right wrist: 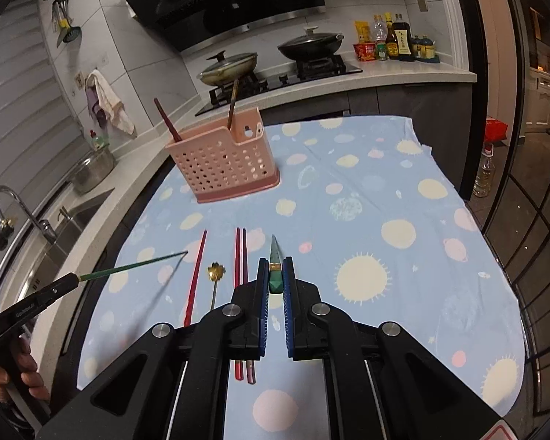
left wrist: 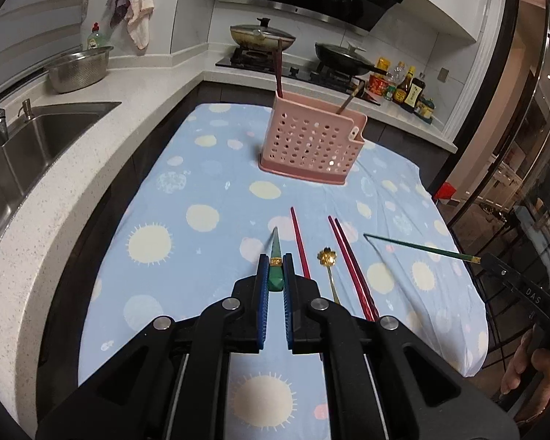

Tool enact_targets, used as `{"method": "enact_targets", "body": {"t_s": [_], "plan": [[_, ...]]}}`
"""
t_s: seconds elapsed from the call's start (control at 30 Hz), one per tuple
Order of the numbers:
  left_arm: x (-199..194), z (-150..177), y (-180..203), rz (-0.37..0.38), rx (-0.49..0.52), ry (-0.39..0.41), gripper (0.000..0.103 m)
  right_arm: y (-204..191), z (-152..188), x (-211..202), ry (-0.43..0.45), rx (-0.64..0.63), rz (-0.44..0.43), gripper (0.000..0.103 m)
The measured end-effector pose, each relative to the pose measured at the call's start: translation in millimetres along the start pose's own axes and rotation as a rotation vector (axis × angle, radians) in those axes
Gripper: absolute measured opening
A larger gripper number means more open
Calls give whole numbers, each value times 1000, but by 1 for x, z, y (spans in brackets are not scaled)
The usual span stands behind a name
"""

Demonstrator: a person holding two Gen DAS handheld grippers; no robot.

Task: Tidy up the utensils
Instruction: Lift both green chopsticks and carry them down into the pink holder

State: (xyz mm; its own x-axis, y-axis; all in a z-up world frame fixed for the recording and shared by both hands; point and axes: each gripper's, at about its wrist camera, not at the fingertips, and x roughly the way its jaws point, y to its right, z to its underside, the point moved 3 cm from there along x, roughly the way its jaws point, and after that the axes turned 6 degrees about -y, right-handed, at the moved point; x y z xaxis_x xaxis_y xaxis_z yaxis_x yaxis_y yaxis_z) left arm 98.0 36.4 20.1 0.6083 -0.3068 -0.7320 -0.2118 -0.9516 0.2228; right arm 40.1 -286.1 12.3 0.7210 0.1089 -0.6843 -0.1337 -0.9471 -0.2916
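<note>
Tablecloth (left wrist: 209, 168); grippers (left wrist: 276, 267) gripping green chopsticks (left wrist: 276, 253).

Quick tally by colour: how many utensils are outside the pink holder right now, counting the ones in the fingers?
slim green chopsticks, held: 2
slim red chopsticks, on the cloth: 3
gold flower-shaped metal spoon, on the cloth: 1
Total: 6

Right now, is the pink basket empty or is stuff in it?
Not empty. The pink basket stands upright on the cloth, with a dark red chopstick and a brown-handled utensil sticking out of its top.
</note>
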Motion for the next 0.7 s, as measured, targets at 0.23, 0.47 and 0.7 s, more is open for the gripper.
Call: {"method": "enact_targets", "body": {"t_s": [0.23,0.47,0.7], "plan": [[-23,-37,-5,-9,4,81,7,7,-41,-24,86,24,-14,7],[-39,-75,3,18,20,154,7,3,-74,-31,142,21,-46,7],[-51,-126,20,51,53,242,7,-10,-116,-32,201,11,-108,7]]}}
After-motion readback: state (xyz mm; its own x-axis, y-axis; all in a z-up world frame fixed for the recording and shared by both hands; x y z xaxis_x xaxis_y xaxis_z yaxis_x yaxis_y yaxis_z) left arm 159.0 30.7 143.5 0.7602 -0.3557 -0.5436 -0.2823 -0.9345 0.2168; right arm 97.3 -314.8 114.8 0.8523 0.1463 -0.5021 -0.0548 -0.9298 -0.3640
